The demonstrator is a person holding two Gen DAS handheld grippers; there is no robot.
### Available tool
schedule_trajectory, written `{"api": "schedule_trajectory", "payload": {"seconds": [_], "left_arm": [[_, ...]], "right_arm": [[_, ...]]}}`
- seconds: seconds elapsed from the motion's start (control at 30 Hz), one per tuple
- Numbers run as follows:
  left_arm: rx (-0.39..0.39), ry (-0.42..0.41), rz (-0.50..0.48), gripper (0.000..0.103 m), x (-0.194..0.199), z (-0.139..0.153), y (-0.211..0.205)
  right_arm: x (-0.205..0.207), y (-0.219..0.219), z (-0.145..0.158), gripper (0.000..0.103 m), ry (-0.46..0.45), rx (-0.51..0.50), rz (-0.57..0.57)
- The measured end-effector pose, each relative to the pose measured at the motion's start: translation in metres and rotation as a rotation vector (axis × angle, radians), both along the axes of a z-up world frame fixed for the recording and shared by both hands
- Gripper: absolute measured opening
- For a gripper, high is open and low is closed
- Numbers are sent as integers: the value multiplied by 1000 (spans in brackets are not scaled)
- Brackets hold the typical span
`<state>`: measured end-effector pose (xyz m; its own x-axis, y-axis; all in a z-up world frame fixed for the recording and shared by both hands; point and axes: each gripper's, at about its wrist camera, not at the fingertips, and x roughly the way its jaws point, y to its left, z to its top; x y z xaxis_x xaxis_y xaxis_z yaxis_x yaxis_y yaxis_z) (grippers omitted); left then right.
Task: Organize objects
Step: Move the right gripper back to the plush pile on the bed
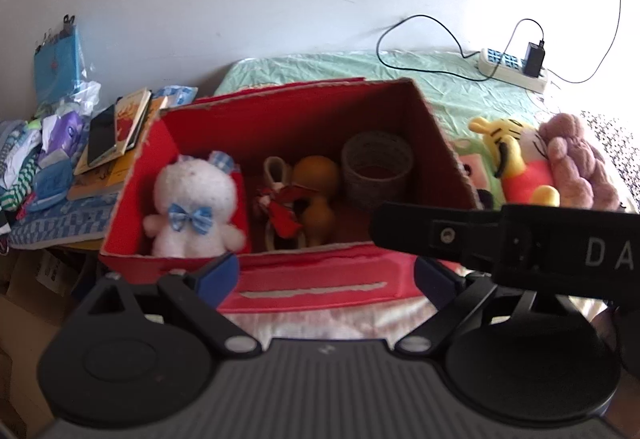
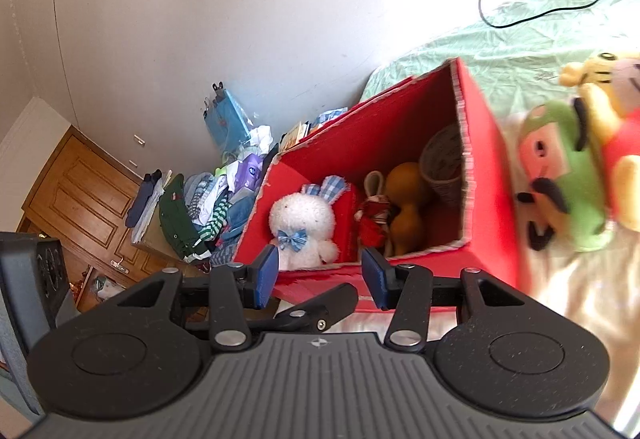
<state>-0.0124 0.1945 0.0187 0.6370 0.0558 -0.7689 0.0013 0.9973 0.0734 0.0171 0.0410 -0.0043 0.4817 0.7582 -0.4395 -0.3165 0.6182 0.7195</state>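
Fingers of both grippers — left gripper [image 1: 326, 271], right gripper [image 2: 320, 275] — stand apart, empty, before the red box [image 1: 316, 279] on the bed. Next, I think: reach for the striped plush [image 1: 516, 155] beside it, gripping its body.

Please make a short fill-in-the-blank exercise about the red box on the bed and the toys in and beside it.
1. The white plush rabbit in the red box wears a ____ bow.
2. The woven basket stands ____ the box.
3. The yellow plush tiger lies ____ the box, on the bed.
4. Both the left gripper and the right gripper hold ____.

Missing words: blue; inside; outside; nothing
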Motion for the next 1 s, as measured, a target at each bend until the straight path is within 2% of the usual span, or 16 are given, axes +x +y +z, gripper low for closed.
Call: {"api": "schedule_trajectory", "payload": {"seconds": [0.57, 1.0], "left_arm": [[26, 75, -117, 95, -3, -24, -115], [59, 111, -224, 95, 9, -33, -175]], "right_arm": [[-20, -100, -24, 51, 56, -35, -102], [-24, -153, -40, 51, 100, -31, -215]]}}
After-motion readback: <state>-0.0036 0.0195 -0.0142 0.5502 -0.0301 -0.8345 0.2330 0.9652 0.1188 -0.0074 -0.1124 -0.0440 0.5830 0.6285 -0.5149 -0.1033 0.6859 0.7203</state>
